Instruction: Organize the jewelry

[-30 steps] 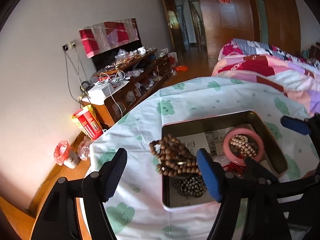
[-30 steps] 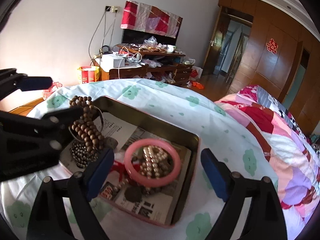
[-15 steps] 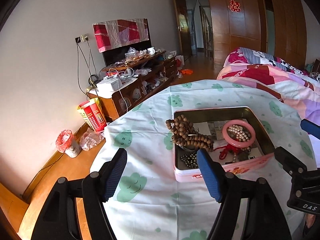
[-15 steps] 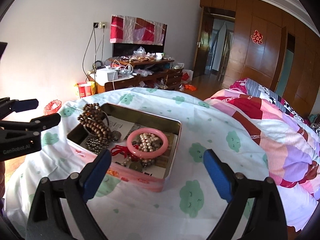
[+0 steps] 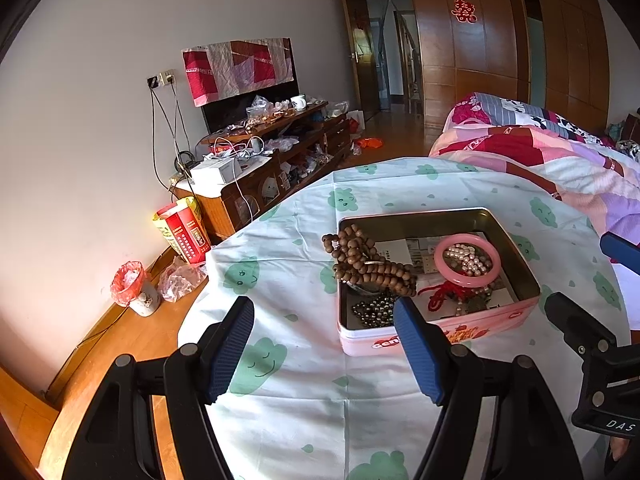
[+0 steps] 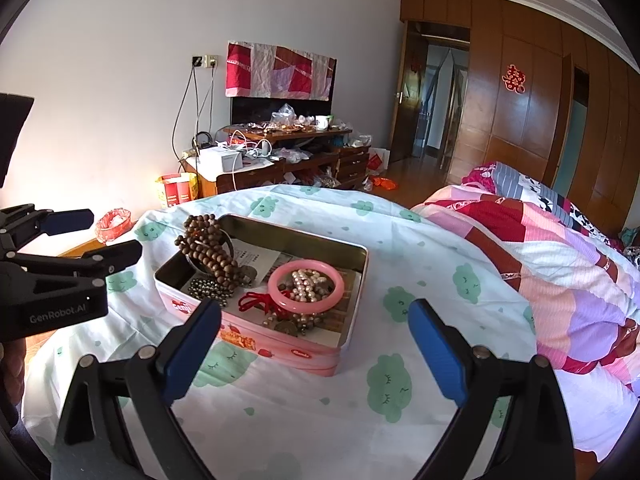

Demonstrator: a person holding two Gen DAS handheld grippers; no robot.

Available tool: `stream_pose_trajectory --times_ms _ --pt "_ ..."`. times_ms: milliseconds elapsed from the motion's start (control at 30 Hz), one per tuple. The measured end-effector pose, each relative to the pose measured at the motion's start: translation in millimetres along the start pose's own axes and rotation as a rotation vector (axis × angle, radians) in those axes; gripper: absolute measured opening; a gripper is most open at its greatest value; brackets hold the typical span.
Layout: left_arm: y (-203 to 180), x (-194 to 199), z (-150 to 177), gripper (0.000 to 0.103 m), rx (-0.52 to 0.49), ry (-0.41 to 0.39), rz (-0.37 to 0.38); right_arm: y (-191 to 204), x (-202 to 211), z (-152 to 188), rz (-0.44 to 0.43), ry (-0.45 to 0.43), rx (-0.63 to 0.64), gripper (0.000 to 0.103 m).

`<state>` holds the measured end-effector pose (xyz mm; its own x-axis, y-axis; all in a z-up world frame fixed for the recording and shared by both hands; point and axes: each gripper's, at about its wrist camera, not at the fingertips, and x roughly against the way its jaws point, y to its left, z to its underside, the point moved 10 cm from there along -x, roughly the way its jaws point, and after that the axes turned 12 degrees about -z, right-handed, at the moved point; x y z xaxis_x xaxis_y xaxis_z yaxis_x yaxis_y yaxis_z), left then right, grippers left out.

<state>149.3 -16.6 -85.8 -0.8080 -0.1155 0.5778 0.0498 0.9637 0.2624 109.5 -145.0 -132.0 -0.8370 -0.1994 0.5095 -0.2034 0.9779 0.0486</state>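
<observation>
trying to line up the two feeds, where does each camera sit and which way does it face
Left wrist: on the left gripper, looking down over the tin toward the wall; its open fingers show, with the right gripper at the right edge.
Right wrist: on the right gripper, facing the tin and the bed; its open fingers show, with the left gripper at the left edge.
Both see the tin, the pink bangle and the wooden beads.

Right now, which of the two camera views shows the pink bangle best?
The right wrist view: the pink bangle lies near the picture's middle, whole, ringing a heap of pearls inside the tin. The left wrist view also shows the bangle whole, but smaller and further off to the side.
</observation>
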Motion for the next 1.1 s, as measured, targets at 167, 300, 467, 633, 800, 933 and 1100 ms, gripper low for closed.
stream_pose_trajectory --times_ms 167,300,467,633,800,933,1100 --pt "-1.0 0.8 0.7 0.073 -0.003 0.000 0.000 1.3 0.6 -0.1 -0.002 -0.003 0.000 0.096" --pt "-1.1 1.2 0.6 0.073 -0.001 -0.002 0.001 0.6 2.7 -0.4 -0.002 -0.009 -0.003 0.096" --pt "-1.4 1.3 0.5 0.073 -0.003 -0.002 0.001 0.3 4.9 -2.5 -0.002 -0.016 -0.006 0.096" --pt "-1.5 1.2 1.0 0.073 -0.002 -0.002 -0.001 0.7 5.0 -2.5 -0.005 -0.016 -0.006 0.096" --pt "-0.7 1.9 0.0 0.072 -0.002 -0.001 -0.002 0.5 5.1 -2.4 -0.004 -0.017 -0.007 0.096" --pt "-0.9 1.9 0.3 0.073 -0.003 -0.001 -0.001 0.4 5.0 -2.3 -0.005 -0.015 -0.006 0.096" --pt "-0.8 2.3 0.3 0.073 -0.004 -0.001 -0.001 4.0 4.7 -2.4 -0.006 -0.017 -0.003 0.096"
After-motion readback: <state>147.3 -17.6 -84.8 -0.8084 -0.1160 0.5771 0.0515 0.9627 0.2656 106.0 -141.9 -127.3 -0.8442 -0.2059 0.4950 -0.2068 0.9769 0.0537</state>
